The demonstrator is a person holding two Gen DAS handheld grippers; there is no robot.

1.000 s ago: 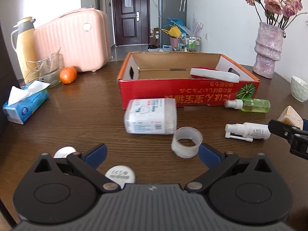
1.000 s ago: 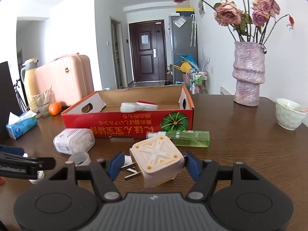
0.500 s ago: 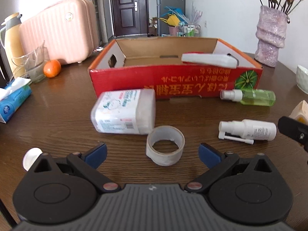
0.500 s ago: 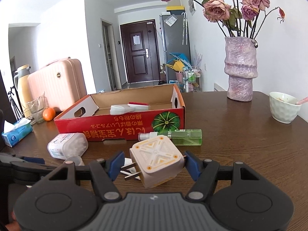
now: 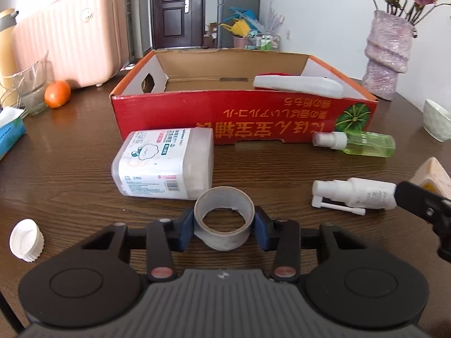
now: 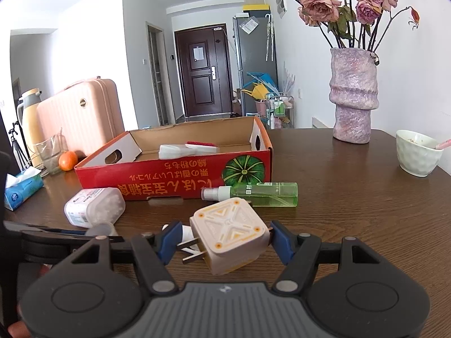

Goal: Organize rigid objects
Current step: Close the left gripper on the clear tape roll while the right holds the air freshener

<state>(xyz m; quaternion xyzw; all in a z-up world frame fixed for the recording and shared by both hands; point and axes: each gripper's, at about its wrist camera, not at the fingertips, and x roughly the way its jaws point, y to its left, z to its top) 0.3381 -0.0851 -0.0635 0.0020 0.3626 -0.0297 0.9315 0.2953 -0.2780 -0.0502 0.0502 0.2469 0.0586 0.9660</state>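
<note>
Gripping a tape roll [image 5: 224, 225], left jaws just closed, right jaws holding plug adapter [image 6: 229, 238], tape nearly hidden in right view.

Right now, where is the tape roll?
In the left wrist view, the tape roll sits between the left gripper's closed fingers, just in front of the cotton swab box.

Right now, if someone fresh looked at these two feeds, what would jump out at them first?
Each gripper holds something: the left gripper has just closed on a tape roll, and the right gripper clamps a beige plug adapter. Behind them on the table, the open red box dominates, with a white container and two spray bottles lying on their sides before it.
</note>
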